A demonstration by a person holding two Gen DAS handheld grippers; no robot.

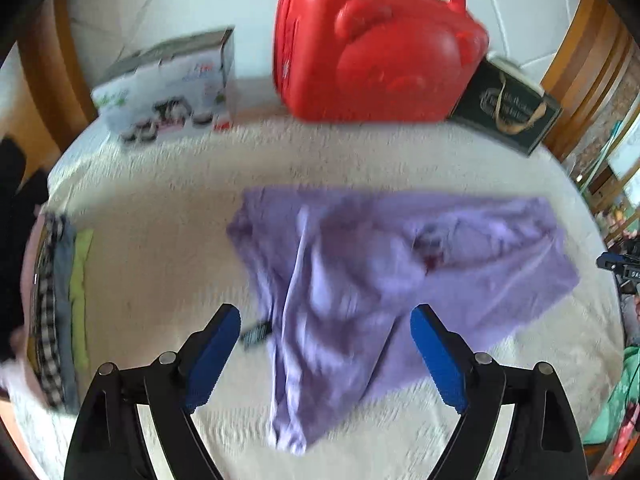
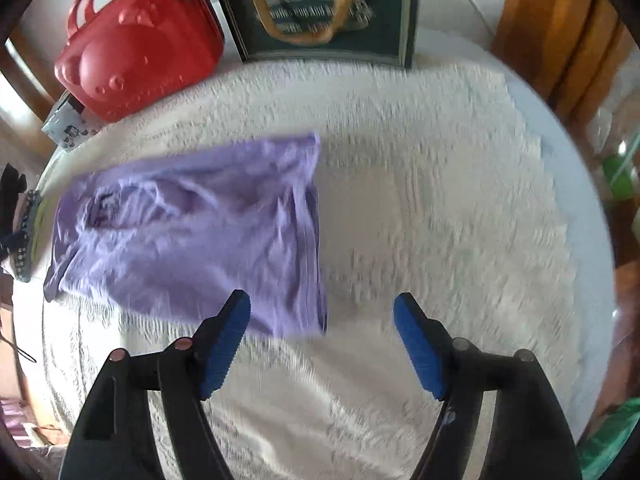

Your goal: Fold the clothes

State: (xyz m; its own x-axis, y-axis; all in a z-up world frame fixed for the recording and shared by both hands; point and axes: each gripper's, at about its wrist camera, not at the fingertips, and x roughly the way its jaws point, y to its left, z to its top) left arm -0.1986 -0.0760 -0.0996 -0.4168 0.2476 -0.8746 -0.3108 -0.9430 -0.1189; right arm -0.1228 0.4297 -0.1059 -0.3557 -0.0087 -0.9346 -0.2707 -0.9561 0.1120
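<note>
A lilac garment (image 1: 400, 264) is lying rumpled and partly folded on the white textured bed cover (image 2: 440, 200), its long axis running side to side. You are hovering your left gripper (image 1: 325, 358) directly over its trailing near end, fingers wide and empty; your right gripper (image 2: 322, 346), equally spread, is hanging just off its folded edge. Beyond are sitting a red case (image 1: 372, 44), a printed box (image 1: 168, 88) and a dark gift bag (image 2: 324, 12), lettering blurred beyond reading.

Garment (image 1: 392, 264) before case (image 1: 372, 44)
</note>
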